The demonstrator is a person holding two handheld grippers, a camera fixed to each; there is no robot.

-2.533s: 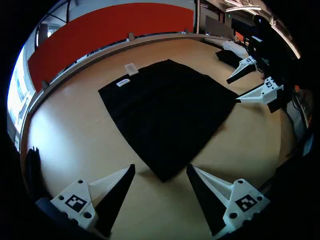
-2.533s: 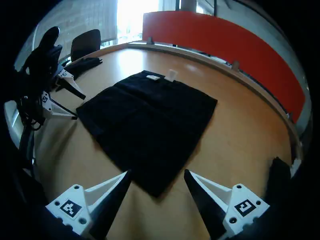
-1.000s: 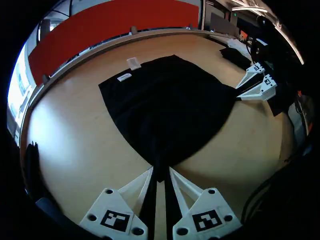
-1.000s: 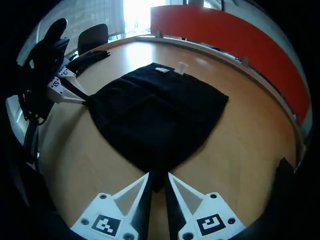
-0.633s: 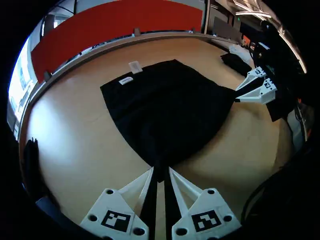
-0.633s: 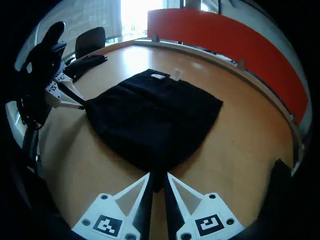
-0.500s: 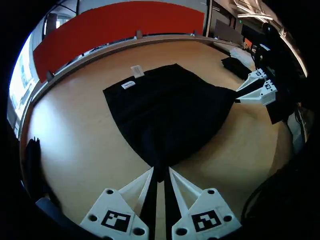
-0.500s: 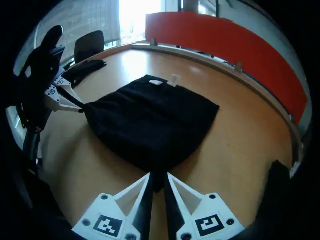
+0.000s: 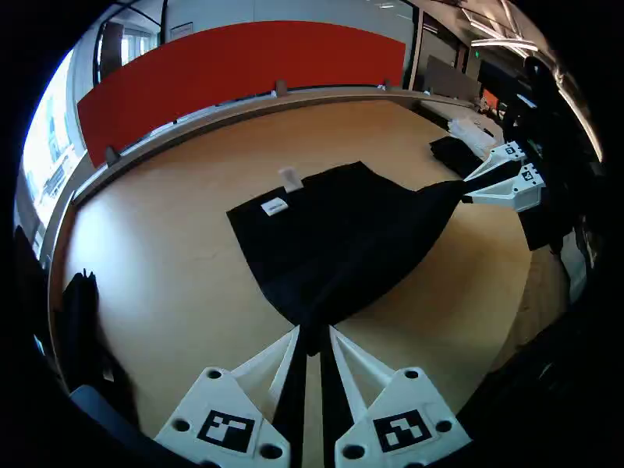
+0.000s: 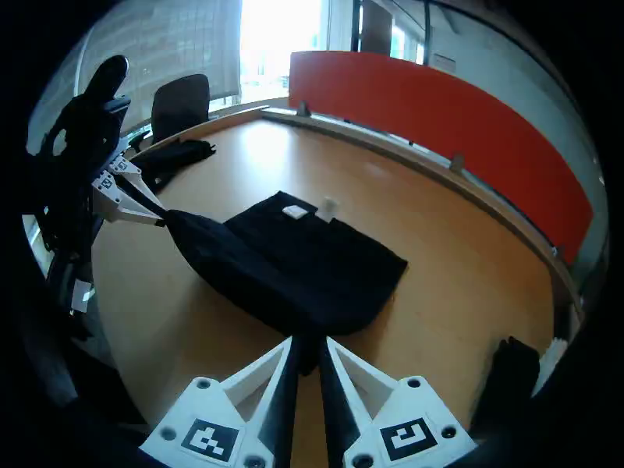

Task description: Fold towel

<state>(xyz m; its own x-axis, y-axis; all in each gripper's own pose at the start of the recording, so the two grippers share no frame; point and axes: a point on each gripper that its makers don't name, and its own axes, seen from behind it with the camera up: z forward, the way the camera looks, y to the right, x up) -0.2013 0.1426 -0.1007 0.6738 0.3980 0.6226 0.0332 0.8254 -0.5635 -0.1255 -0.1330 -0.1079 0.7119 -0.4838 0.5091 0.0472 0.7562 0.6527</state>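
The towel (image 9: 343, 234) is black and half off the surface (image 9: 156, 257). Its near edge is raised and stretched as one taut line between the two grippers, while its far part lies flat on the wood. The left gripper (image 9: 312, 331) has its jaws closed narrow on one near corner, with cloth pinched between both fingers. The right gripper (image 10: 310, 343) has its jaws closed the same way on the other near corner. The held edge is therefore the towel's long line at this moment, running sideways from one gripper to the other. The flat part spreads forward from that line, away from both pairs of jaws and toward the red partition (image 9: 234, 62). The far edge lies roughly parallel to the held edge and carries a white label (image 9: 274, 207) near the end that appears to be on the left gripper's side. Neither gripper looks clearly nearer to that far edge. The fold probably calls for both grippers to carry their corners forward together, keeping the line between them taut, and to lay the held edge on the far edge by the label.
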